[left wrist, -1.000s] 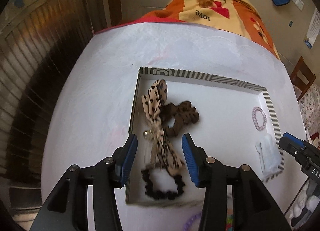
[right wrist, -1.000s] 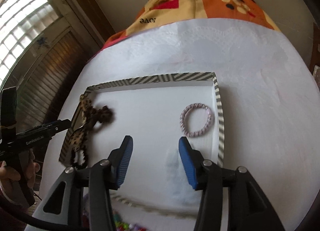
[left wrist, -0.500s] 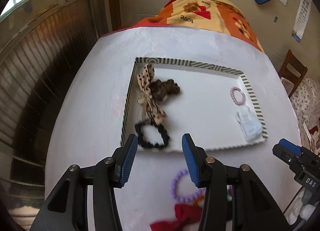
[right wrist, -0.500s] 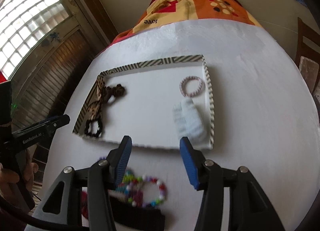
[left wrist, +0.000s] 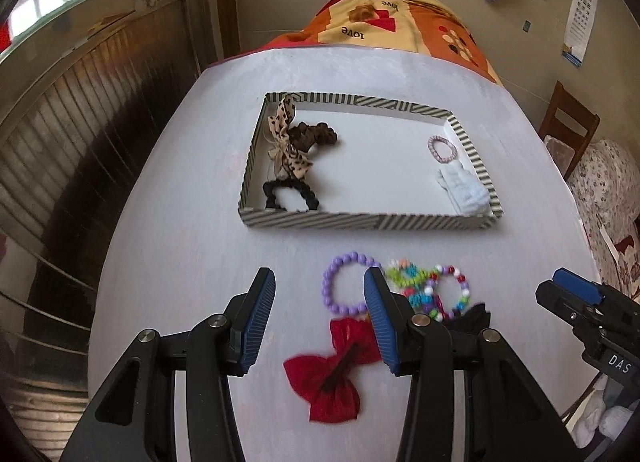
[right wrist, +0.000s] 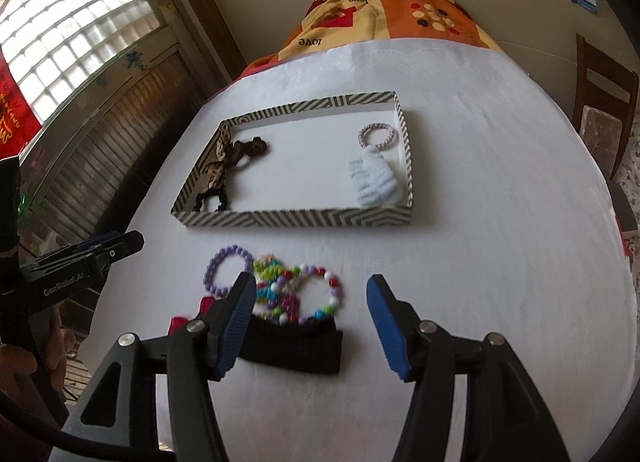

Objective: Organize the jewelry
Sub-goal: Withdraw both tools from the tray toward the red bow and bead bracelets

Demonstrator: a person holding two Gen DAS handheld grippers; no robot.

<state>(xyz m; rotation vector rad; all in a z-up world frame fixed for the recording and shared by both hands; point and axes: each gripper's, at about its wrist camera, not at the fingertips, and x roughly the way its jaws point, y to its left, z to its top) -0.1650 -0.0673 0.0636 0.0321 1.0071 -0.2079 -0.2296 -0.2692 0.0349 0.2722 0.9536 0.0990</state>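
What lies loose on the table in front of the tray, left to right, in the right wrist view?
Purple round-bead bracelet → green and teal beaded piece → multicoloured bead bracelet. The red bow and black band overlap these, so they are left out.

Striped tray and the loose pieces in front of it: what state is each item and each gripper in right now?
Striped tray: lidless, flat on the table.
Leopard bow: in tray, left end.
Black scrunchie: in tray, near-left corner.
Pink hair tie: in tray, right side.
White scrunchie: in tray, near-right corner.
Purple bead bracelet: outside tray.
Red bow: outside tray.
Left gripper: open, empty.
Right gripper: open, empty.
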